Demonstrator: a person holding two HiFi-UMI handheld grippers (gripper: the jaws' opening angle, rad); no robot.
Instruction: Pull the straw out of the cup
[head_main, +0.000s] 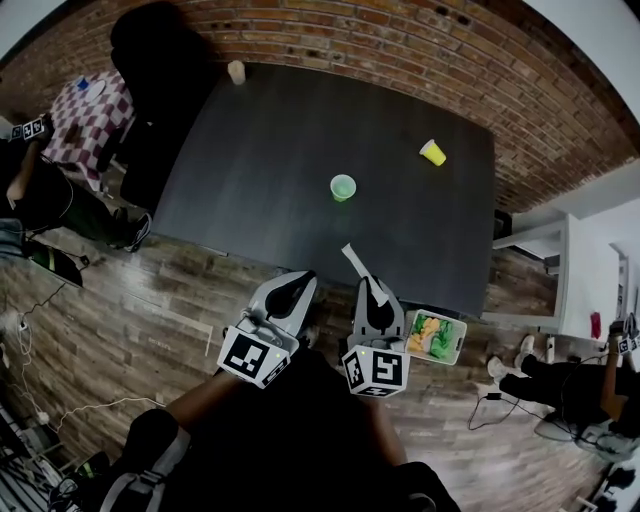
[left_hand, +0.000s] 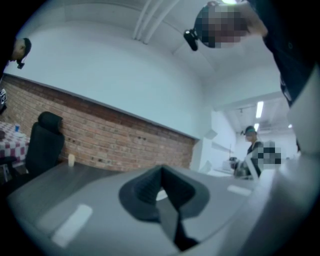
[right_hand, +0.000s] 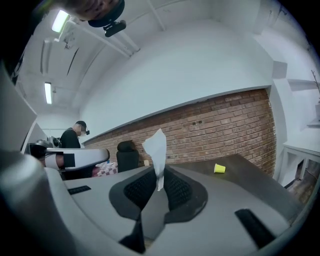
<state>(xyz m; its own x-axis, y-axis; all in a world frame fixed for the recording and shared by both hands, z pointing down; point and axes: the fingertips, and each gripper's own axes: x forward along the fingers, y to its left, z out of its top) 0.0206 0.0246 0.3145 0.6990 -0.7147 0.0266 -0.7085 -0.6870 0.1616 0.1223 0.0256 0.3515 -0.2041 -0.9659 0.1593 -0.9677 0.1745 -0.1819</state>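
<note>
Brick wall (head_main: 400, 40) at the back. In front of it, a dark bench (head_main: 260, 160), mostly bare. Black office chair (head_main: 150, 50) off its far left corner, with a checkered table (head_main: 90, 110) beside that.

Low in the head view, side by side at the bench's near edge: left hand-held gripper (head_main: 292, 288), jaws closed on nothing, and right hand-held gripper (head_main: 378, 292), jaws clamped on the white straw (head_main: 358, 262).

Just right of that, a white tray (head_main: 436, 336) of green and yellow pieces.

Green cup (head_main: 343, 187) upright near the bench's middle. Yellow cup (head_main: 432, 152) tipped on its side, well apart to the right. Small pale cup (head_main: 236, 71) at the far edge.

Straw out of the green cup and clear of it, tip angled toward it, with open benchtop between.
</note>
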